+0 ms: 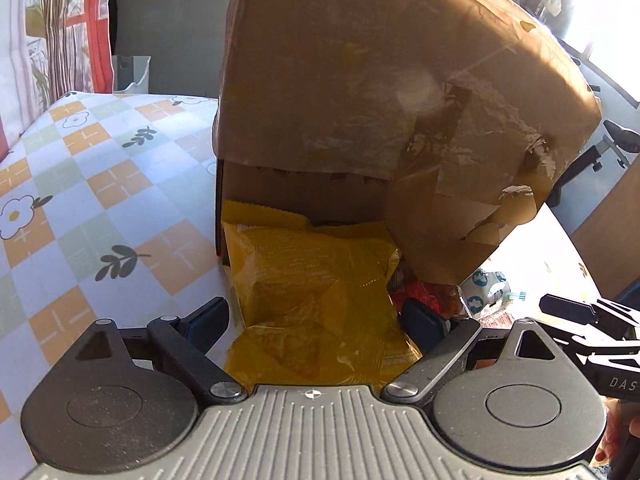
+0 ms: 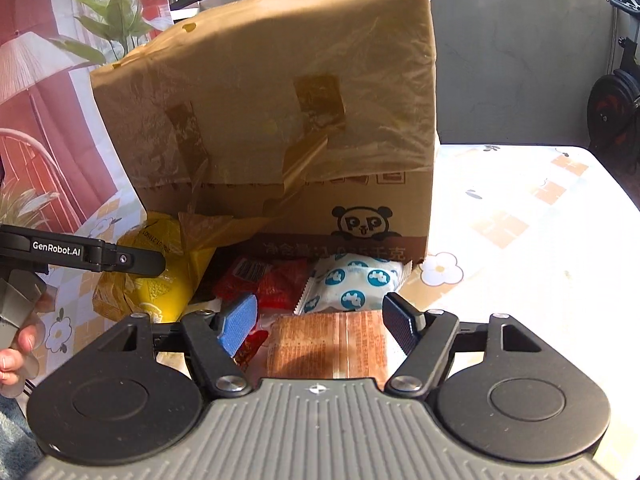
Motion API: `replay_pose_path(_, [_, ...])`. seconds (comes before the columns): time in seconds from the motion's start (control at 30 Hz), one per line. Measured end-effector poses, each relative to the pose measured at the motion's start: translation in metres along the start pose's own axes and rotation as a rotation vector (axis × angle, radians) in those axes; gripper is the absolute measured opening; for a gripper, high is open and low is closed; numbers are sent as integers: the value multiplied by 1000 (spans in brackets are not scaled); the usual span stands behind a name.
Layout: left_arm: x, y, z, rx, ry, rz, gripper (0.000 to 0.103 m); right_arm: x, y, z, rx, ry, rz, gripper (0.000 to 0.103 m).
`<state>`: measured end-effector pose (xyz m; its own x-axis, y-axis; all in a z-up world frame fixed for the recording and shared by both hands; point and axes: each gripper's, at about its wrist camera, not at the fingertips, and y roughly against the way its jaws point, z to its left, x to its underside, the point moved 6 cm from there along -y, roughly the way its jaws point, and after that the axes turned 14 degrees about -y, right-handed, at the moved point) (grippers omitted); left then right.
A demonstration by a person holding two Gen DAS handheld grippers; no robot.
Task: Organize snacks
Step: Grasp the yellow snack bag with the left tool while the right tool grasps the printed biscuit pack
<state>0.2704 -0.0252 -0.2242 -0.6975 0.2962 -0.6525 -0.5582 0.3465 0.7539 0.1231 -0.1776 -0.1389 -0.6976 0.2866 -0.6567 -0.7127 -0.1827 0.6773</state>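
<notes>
My left gripper (image 1: 316, 320) has its fingers spread on either side of the yellow bag (image 1: 320, 288), not pinching it; that bag lies at the left of the box (image 2: 280, 120) mouth, its far end inside; the box lies on its side on the table (image 2: 520, 208), its taped flap raised over the opening; in the mouth I count one yellow bag, one red pack (image 2: 272, 280), one white pack (image 2: 356, 284) with blue dots; one brown pack (image 2: 328, 344) lies in front, between the spread fingers of my right gripper (image 2: 320, 324), untouched as far as I can tell.
</notes>
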Motion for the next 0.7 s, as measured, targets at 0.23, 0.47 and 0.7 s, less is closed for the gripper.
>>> replay_pose_path(0.23, [5, 3, 1, 7, -19, -21, 81, 13, -3, -4, 58, 40, 52, 77])
replay_pose_path(0.47, [18, 26, 16, -37, 40, -42, 78, 20, -7, -4, 83, 78, 81, 77])
replay_pose_path(0.7, [35, 50, 32, -92, 85, -61, 78, 26, -12, -1, 96, 131, 75, 75])
